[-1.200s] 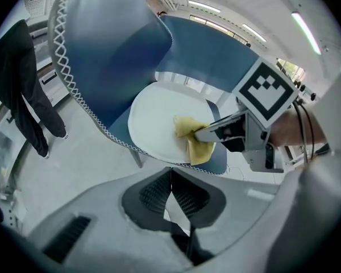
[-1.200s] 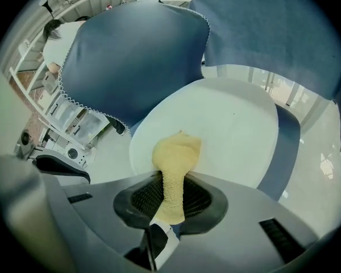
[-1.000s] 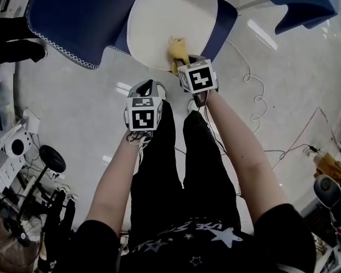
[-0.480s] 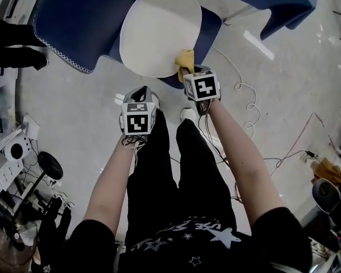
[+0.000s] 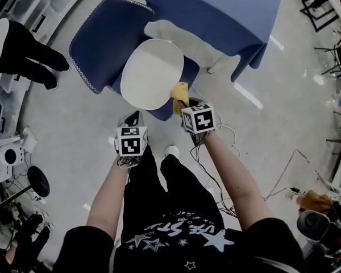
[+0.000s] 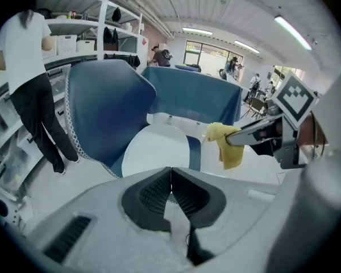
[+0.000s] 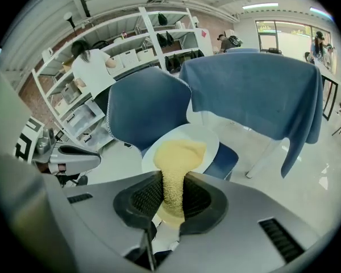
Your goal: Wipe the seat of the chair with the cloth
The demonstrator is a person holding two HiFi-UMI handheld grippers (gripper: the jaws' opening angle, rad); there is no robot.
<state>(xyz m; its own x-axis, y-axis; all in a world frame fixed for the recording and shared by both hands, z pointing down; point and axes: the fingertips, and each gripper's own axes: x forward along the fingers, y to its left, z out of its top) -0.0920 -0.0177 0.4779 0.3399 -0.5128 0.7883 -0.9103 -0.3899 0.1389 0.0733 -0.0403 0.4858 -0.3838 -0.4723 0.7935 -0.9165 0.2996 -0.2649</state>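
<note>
Two fingers (image 7: pixel 145 197) of right gripper (image 7: pixel 171 195) clamped on yellow cloth (image 7: pixel 179 152), cloth hanging in air just beside near edge of white seat (image 5: pixel 150 73) of blue chair (image 5: pixel 99 44); left gripper (image 6: pixel 170 189) fingers (image 6: pixel 153 193) pressed together on nothing, over floor (image 5: pixel 85 124) short of chair.

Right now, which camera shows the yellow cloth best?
The left gripper view: the cloth hangs side-on, unobstructed. The right gripper view foreshortens it between the right tongs; the head view shows it small.
</note>
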